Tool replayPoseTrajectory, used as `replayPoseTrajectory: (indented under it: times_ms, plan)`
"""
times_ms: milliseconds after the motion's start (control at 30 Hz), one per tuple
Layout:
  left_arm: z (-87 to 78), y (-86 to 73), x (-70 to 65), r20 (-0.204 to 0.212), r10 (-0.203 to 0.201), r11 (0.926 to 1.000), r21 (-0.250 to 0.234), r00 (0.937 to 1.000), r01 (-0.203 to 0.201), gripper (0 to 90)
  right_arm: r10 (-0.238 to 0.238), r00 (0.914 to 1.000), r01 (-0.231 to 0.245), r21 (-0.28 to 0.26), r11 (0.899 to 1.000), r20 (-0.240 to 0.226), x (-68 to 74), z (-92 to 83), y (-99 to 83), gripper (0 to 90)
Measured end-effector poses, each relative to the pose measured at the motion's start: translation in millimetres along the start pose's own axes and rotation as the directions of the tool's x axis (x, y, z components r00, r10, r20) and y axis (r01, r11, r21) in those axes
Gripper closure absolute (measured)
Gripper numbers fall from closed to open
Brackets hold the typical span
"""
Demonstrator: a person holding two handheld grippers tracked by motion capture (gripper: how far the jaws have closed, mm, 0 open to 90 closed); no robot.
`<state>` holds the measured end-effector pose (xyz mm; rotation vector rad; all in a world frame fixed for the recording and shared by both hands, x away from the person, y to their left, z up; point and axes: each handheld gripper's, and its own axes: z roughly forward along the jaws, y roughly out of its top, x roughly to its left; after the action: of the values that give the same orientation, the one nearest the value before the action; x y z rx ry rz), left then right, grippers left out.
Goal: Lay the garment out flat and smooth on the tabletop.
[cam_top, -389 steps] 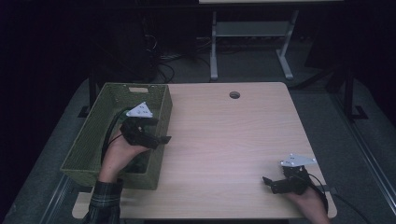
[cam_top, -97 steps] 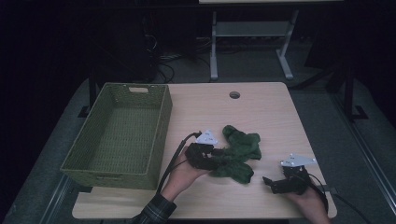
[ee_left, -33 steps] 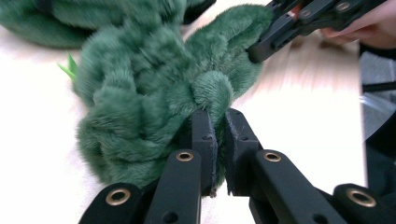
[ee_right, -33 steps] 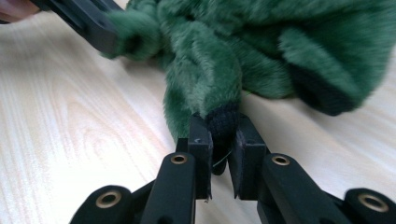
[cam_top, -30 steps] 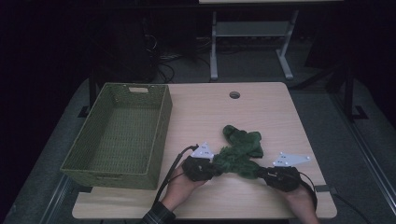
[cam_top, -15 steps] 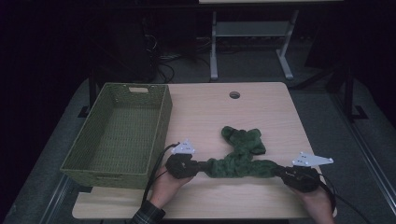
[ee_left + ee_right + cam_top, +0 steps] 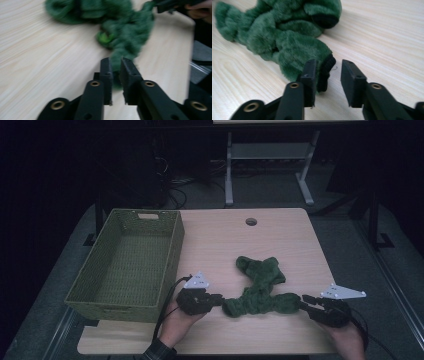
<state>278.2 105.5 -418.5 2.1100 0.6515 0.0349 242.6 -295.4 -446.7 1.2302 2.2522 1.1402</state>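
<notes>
The table [image 7: 280, 235] carries everything here, and the woven green basket [image 7: 127, 262] on its left side is the best landmark. It stands empty.

To the right of the basket, well apart from it and near the table's front edge, lies the green plush cloth [image 7: 257, 292]. It runs as a rumpled rope: one bunched lobe sits farther back than the basket's front wall, and the rest trails forward and spreads sideways between the two grippers.

Judging by its deep pile and the way it slumps into folds, the cloth is light, soft and wholly limp. It should not slip much in the pads, but it will sag and twist wherever it is unsupported. The dark bound hem [image 7: 325, 71] looks like the firmest place to pinch, since fluff alone may pull free.

The left gripper [image 7: 216, 301], just right of the basket's front corner, has its jaws nearly together with a pinch of the cloth's end [image 7: 116, 65] clamped between them.

The right gripper [image 7: 306, 301], far from the basket at the cloth's other end, has just been opening. Its jaws stand apart; the hem lies against one pad and clear of the other, so it is not gripped.
</notes>
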Motion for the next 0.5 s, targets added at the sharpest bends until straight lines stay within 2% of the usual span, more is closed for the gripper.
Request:
replayPoseTrajectory:
  times_ms: [67, 100, 133, 200, 333, 400, 467, 500]
  plan:
    - [5.0, 2.3, -7.9, 0.024, 0.016, 0.9999, 0.004, 0.9996, -0.016, 85.0, -0.028, 0.9996, 0.028, -0.031, 0.999, 0.011, 3.9, -4.1, 1.5, 73.2]
    - [5.0, 2.3, -7.9, 0.024, 0.016, 0.9999, 0.004, 0.9996, -0.016, 86.0, -0.036, 0.9993, 0.036, -0.042, 0.998, 0.004, 5.8, -5.6, 3.0, 76.9]
    - [12.4, 2.7, -12.5, 0.039, 0.027, 0.9995, 0.017, 0.9989, -0.028, 87.0, -0.043, 0.9990, 0.043, -0.052, 0.998, -0.006, 8.1, -6.3, 4.5, 80.5]
    - [21.8, 1.5, -13.0, 0.043, 0.032, 0.9989, 0.034, 0.9986, -0.033, 87.7, -0.065, 0.9974, 0.063, -0.054, 0.997, -0.031, 12.2, -3.6, 6.7, 84.2]
    - [41.9, -3.1, -8.0, 0.043, 0.029, 0.9968, 0.073, 0.9987, -0.032, 88.4, -0.087, 0.9944, 0.087, 0.005, 0.996, -0.061, 16.3, 15.2, 9.1, 85.4]
    - [51.4, -5.6, -3.2, 0.019, 0.040, 0.9937, 0.104, 0.9990, -0.042, 88.4, -0.089, 0.9940, 0.092, 0.035, 0.995, -0.063, 15.1, 25.2, 10.6, 85.4]
    - [58.3, -8.1, 2.8, 0.002, 0.033, 0.9911, 0.129, 0.9994, -0.033, 88.4, -0.089, 0.9949, 0.092, 0.075, 0.993, -0.047, 13.1, 35.4, 10.9, 85.4]
    - [59.8, -9.0, 5.8, 0.003, 0.019, 0.9919, 0.126, 0.9998, -0.019, 88.7, -0.083, 0.9956, 0.087, 0.100, 0.991, -0.043, 11.6, 40.2, 10.3, 85.4]
